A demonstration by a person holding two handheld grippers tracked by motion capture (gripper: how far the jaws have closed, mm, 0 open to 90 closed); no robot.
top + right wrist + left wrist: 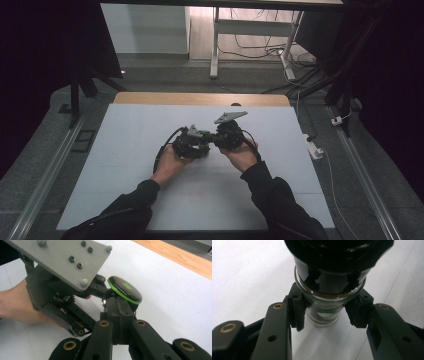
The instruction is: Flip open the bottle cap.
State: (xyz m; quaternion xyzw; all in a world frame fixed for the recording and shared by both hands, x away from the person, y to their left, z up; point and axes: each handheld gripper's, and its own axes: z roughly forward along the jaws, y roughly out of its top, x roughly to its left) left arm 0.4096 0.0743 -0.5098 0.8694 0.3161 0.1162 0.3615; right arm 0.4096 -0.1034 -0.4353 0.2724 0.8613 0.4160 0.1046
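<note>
A small glass jar (325,298) with a black, green-rimmed lid (125,290) is held off the white table (150,125). In the left gripper view my left gripper (327,313) is shut on the jar's glass body just below the lid, one pad on each side. In the right gripper view my right gripper (118,305) has its two pads pressed together with nothing between them, and the tips rest right against the jar under the lid's rim. In the high view the left gripper (206,143) and right gripper (217,138) meet tip to tip at mid-table, each in a hand.
A wooden strip (200,98) runs along the table's far edge. Metal rails (50,175) flank the table on both sides. A power strip (313,148) and cables lie on the floor at the right. A white frame's legs (215,45) stand beyond the table.
</note>
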